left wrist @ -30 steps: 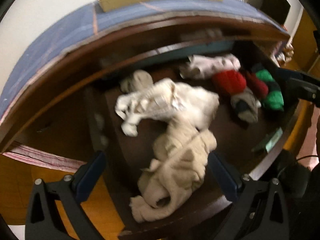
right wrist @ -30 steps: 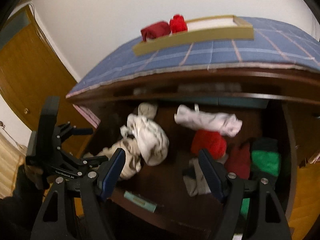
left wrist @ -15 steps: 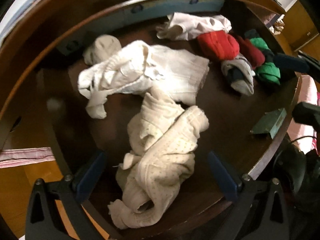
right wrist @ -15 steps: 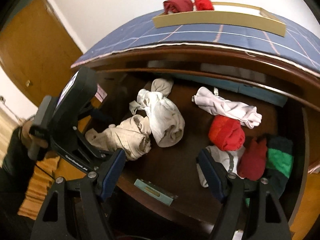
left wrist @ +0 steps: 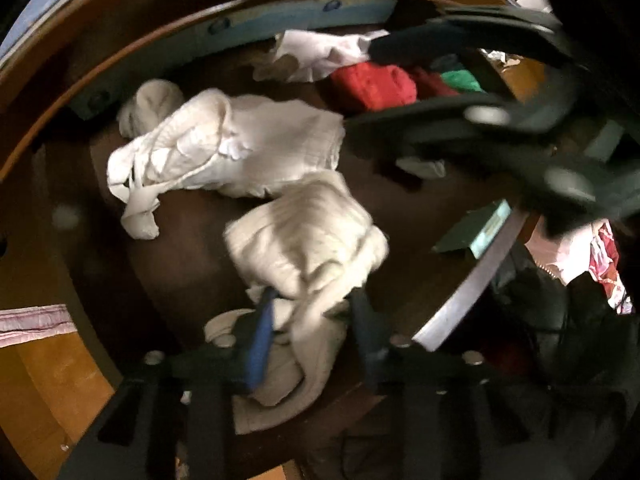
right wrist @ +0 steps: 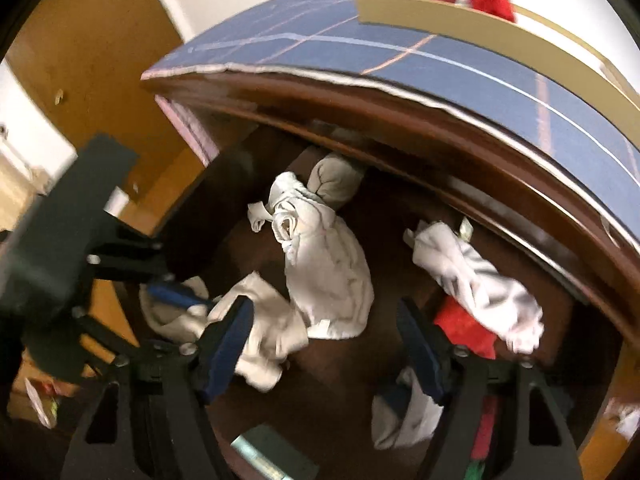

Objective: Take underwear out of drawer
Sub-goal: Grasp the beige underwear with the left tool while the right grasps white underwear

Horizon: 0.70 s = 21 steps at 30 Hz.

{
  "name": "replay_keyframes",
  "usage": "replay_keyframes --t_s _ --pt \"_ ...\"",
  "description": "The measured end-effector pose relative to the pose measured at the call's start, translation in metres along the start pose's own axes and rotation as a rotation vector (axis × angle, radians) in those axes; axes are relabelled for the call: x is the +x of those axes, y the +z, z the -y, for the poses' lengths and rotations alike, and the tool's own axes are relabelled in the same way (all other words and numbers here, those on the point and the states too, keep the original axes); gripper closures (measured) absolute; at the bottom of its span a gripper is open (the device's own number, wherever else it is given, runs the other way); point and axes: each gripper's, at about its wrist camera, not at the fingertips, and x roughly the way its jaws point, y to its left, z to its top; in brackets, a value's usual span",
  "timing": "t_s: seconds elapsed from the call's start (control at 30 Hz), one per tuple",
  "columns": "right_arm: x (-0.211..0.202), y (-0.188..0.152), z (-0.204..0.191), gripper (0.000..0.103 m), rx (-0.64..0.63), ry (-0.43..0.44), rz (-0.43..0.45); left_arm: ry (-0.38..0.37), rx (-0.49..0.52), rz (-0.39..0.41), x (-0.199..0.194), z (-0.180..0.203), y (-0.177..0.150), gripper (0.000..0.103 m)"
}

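Your left gripper clamped on cream underwear near drawer front edge; lower folds hidden behind fingers, blurred. Your right gripper spread apart over drawer middle, holding nothing. Two white garments toward back edge, one red bundle, one green partly hidden behind right gripper.

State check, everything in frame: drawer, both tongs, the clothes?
drawer: open
left tongs: shut on cream underwear
right tongs: open, empty, over the drawer
white underwear: crumpled, loose in the drawer
red item: rolled, untouched
tray: on the dresser top, holding two red items
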Motion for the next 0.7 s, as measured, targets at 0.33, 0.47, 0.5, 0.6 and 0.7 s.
replay_keyframes --t_s 0.33,0.47,0.5,0.6,0.7 --pt "0.057 0.025 -0.017 0.031 -0.113 -0.018 -0.13 -0.008 0.044 0.029 -0.004 -0.008 -0.011 0.078" --pt "0.082 0.028 -0.02 0.031 -0.149 -0.087 -0.165 -0.032 0.035 0.042 0.0 -0.013 -0.009 0.077" --pt "0.086 0.03 -0.019 0.031 -0.151 -0.102 -0.17 -0.023 0.025 0.037 0.001 -0.017 -0.008 0.076" --pt "0.102 0.031 -0.009 0.039 -0.129 -0.138 -0.219 -0.014 0.004 0.006 0.002 -0.027 -0.006 0.068" --pt "0.101 0.027 0.007 0.054 -0.071 -0.105 -0.247 -0.026 0.0 -0.029 0.008 -0.03 0.002 0.057"
